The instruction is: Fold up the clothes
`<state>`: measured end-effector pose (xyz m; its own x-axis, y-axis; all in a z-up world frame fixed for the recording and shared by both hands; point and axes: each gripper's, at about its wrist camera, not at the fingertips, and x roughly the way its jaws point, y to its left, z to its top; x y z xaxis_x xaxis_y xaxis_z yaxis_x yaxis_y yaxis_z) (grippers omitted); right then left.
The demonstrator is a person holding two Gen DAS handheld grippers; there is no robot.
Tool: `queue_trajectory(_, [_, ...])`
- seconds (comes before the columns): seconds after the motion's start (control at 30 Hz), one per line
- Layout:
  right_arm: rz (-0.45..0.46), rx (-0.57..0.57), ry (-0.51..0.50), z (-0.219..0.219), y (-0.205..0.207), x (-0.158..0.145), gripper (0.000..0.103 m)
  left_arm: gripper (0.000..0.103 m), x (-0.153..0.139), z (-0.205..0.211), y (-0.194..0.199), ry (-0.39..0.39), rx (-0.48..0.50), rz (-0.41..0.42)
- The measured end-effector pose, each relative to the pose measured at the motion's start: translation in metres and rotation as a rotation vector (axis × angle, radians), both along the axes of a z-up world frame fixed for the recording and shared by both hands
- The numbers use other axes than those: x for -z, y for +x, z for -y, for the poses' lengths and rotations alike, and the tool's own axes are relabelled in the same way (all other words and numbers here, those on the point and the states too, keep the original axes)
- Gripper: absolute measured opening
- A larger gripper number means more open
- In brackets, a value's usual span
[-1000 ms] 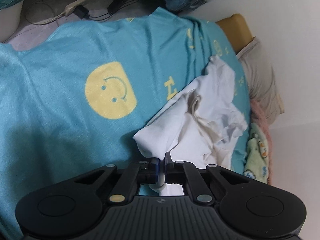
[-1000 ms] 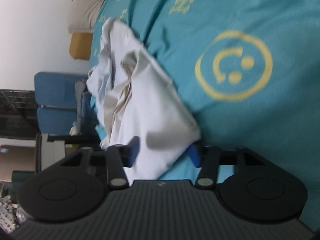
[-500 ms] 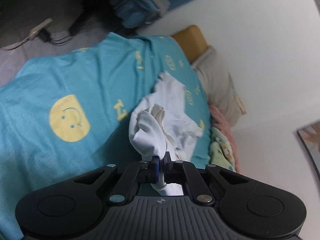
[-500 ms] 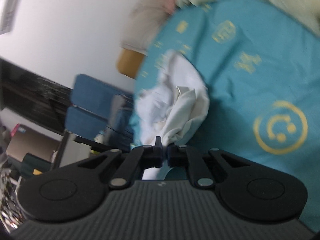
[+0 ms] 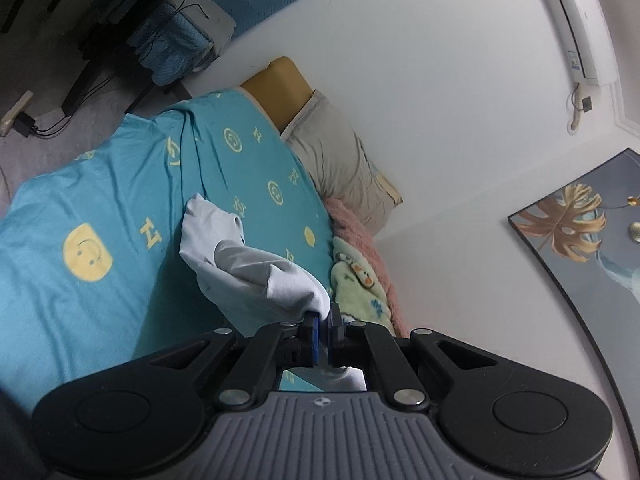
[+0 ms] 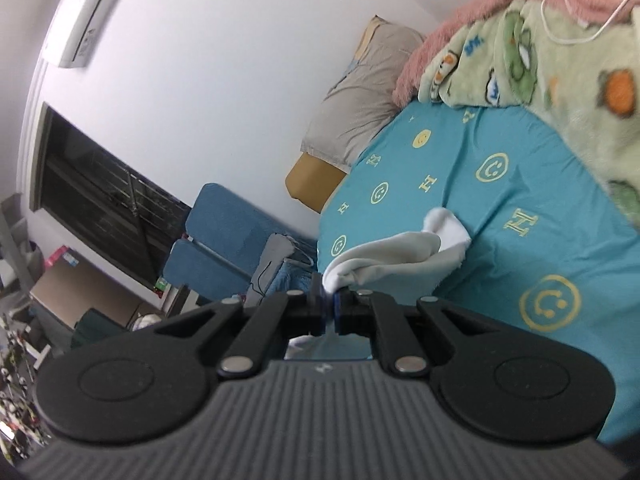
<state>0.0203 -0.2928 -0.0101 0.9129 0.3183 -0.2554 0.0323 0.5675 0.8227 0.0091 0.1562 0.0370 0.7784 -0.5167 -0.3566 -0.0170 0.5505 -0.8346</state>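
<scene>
Garment: a white garment (image 5: 256, 276), bunched and creased, hangs lifted between the two tools; its far end trails down toward the teal bed sheet (image 5: 100, 168), and whether it touches there I cannot tell.
Left hand-held gripper (image 5: 323, 330): jaws pressed together on one edge of the white cloth, which shows pinched between the pads.
Right hand-held gripper (image 6: 329, 312): jaws likewise clamped on another edge of the same garment (image 6: 396, 256).
Surroundings: a grey pillow (image 5: 340, 160) and a green fleece blanket (image 6: 560, 60) lie at the sides of the bed.
Step in hand: judging by the two pinches and the slack bundle, this looks like lifting the garment to open it out, though it would equally fit carrying a half-made fold.
Next move calls for: keeping both pinches firm and the cloth taut enough that creases fall out, with bare sheet beneath to lay it on.
</scene>
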Motion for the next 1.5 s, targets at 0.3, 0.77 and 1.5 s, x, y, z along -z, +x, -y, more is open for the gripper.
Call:
queue_trajectory(0.3, [-0.037,0.033,0.052,-0.009,-0.087,0.002,0.007,0.004,-0.018,-0.007,-0.069,0.113,0.038,-0.075])
queue_trajectory(0.77, [-0.195,0.018,-0.004,-0.005,0.041,0.035,0.008,0.004,0.017,0.032,0.079,0.278,-0.031,-0.169])
queue_trajectory(1.5, [-0.334,-0.095,0.136,0.029,0.201,0.160,0.010,0.005,0.142,0.062,0.235,0.338,-0.014,-0.190])
